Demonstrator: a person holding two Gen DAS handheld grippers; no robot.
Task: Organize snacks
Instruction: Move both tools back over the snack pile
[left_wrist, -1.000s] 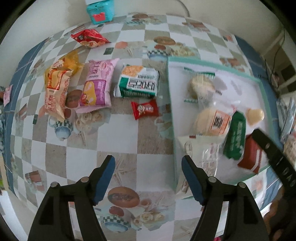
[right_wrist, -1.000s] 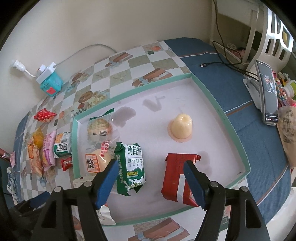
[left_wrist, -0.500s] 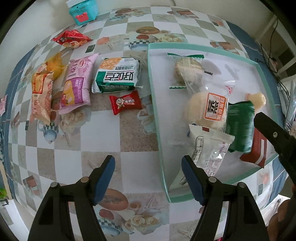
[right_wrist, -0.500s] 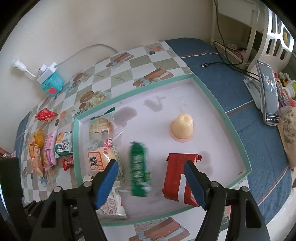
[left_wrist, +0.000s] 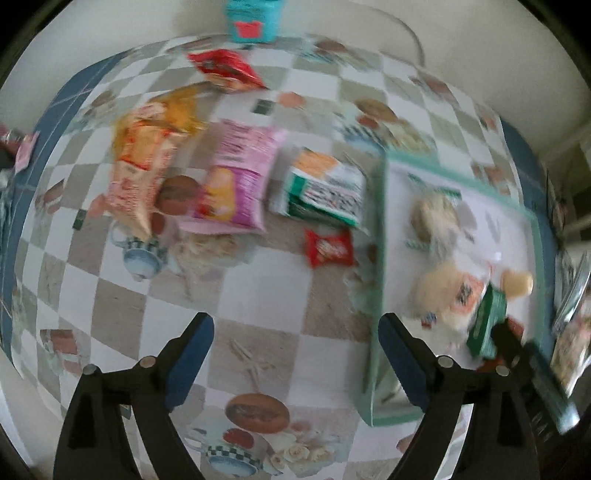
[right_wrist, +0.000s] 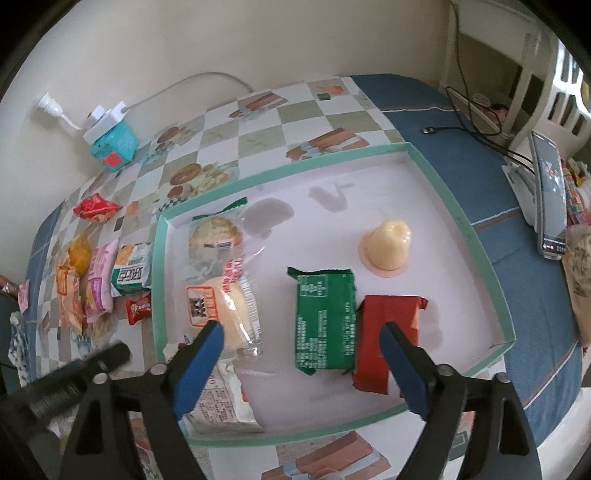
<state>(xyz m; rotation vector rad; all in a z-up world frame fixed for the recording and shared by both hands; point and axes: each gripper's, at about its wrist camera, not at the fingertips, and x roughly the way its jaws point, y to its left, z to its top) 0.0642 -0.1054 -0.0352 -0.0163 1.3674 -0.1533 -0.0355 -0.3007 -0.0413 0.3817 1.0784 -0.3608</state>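
Observation:
My right gripper (right_wrist: 301, 339) hangs over the teal-rimmed tray (right_wrist: 461, 229), its jaws opening and pressing on nothing. Below them a green biscuit packet (right_wrist: 325, 317) lies flat, back side up, against a red packet (right_wrist: 388, 339). The tray also holds a jelly cup (right_wrist: 386, 245), a wrapped round cake (right_wrist: 214, 236), a bun packet (right_wrist: 221, 314) and a white packet (right_wrist: 221, 398). My left gripper (left_wrist: 295, 332), also opening and empty, is above the chequered cloth left of the tray (left_wrist: 380, 258). Beyond it lie a small red candy (left_wrist: 328, 247), a green-white packet (left_wrist: 325, 192), a pink packet (left_wrist: 236, 177), an orange packet (left_wrist: 144, 166) and a red packet (left_wrist: 225, 68).
A teal box (right_wrist: 114, 147) with a white power strip and cord sits by the wall. Right of the tray, on the blue cloth, a phone (right_wrist: 550, 199) stands on a holder with cables behind it. The left wrist view is motion-blurred.
The green biscuit packet dropped from my right gripper and now lies flat beside the red packet. Both grippers' jaws stand wider. The left gripper has swung left, away from the tray.

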